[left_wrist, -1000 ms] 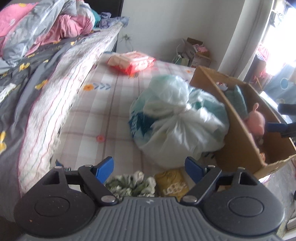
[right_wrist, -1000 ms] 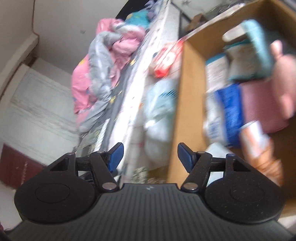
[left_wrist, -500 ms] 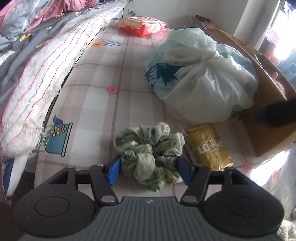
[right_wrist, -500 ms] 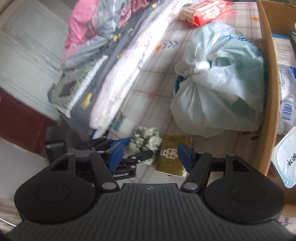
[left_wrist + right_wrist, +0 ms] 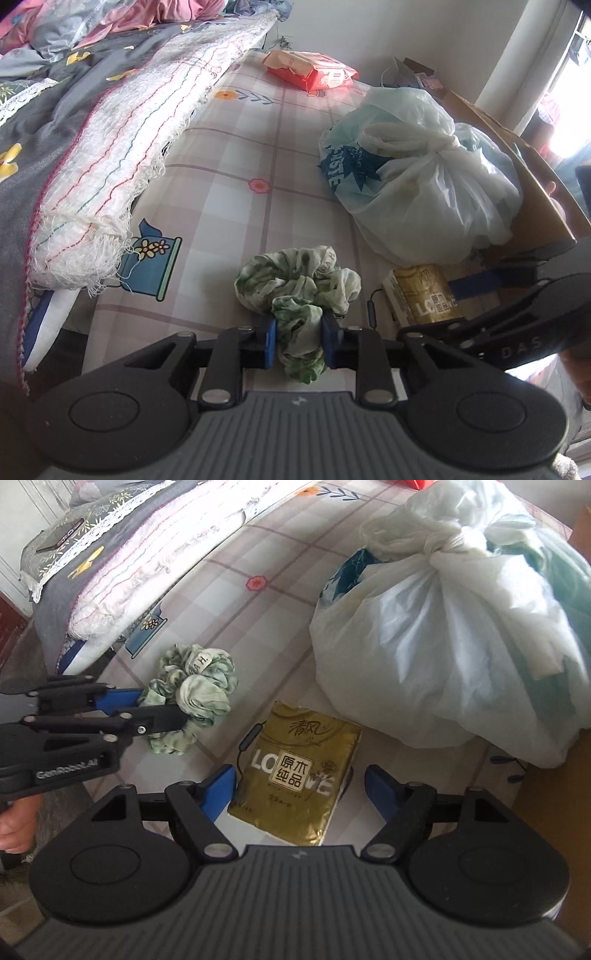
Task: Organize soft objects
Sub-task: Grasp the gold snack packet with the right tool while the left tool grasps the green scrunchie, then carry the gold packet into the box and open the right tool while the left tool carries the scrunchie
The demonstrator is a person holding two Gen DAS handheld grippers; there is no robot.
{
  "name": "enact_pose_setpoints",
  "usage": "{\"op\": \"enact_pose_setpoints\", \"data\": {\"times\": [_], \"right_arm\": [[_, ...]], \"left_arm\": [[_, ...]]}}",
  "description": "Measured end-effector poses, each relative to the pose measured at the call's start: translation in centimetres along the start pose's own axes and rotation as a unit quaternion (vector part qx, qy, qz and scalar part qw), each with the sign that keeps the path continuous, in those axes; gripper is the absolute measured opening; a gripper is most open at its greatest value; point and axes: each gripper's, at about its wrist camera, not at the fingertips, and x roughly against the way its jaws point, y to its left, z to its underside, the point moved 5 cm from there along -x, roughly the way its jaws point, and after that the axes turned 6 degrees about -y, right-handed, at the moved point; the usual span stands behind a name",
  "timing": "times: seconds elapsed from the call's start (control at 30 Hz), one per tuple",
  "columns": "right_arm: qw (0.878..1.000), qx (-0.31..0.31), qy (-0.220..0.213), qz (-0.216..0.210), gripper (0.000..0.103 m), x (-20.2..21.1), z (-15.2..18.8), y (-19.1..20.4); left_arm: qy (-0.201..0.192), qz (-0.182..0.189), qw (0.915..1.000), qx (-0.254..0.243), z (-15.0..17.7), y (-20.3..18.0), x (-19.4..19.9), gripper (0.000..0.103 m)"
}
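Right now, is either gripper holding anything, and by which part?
Left gripper is closing on the green scrunchie, at its near edge. Right gripper holds nothing, jaws opening around the tissue pack.

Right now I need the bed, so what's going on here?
A person is tidying soft things with two handheld grippers. The left gripper is closing on the green scrunchie, cloth between its jaws. The right gripper is opening, its jaws straddling the gold tissue pack, not gripping it yet.

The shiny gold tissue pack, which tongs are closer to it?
Right. The right tongs straddle the shiny gold tissue pack, jaws opening, pads not touching it. The left tongs sit beside it, closing on the green scrunchie.
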Motion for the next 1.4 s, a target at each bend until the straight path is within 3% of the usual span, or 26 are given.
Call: {"op": "enact_pose_setpoints", "data": {"times": [0.17,0.37,0.57,0.7,0.87,1.0,1.13,1.4], "right_arm": [[0.999,0.042,-0.030,0.013,0.061,0.2,0.2,0.5],[0.998,0.009,-0.056,-0.021,0.060,1.8,0.0,0.5],[0.989,-0.025,-0.138,-0.046,0.060,8.1,-0.8,-0.7],[0.979,-0.052,-0.193,-0.040,0.060,13.5,-0.7,-3.2],[0.967,-0.082,-0.240,0.034,0.060,20.6,1.1,-9.5],[0.964,-0.115,-0.212,0.111,0.061,23.1,4.2,-17.1],[0.965,-0.139,-0.151,0.162,0.061,22.1,7.2,-23.3],[0.981,-0.114,-0.040,0.152,0.063,16.2,8.2,-26.5]], "left_arm": [[-0.011,-0.004,0.9999,-0.002,-0.5,-0.2,0.6,0.021],[-0.035,0.005,0.9993,0.013,-2.0,0.1,2.8,0.018],[-0.092,0.031,0.9952,0.009,-5.8,-1.7,6.1,0.017],[-0.116,0.050,0.9920,0.001,-7.8,-3.8,6.9,0.017],[-0.118,0.082,0.9897,0.003,-8.8,-6.3,6.5,0.017],[-0.117,0.096,0.9885,-0.001,-9.3,-8.1,5.9,0.017],[-0.117,0.102,0.9877,-0.010,-9.9,-9.7,5.1,0.017],[-0.114,0.121,0.9855,-0.036,-11.8,-13.3,3.7,0.017]]}}
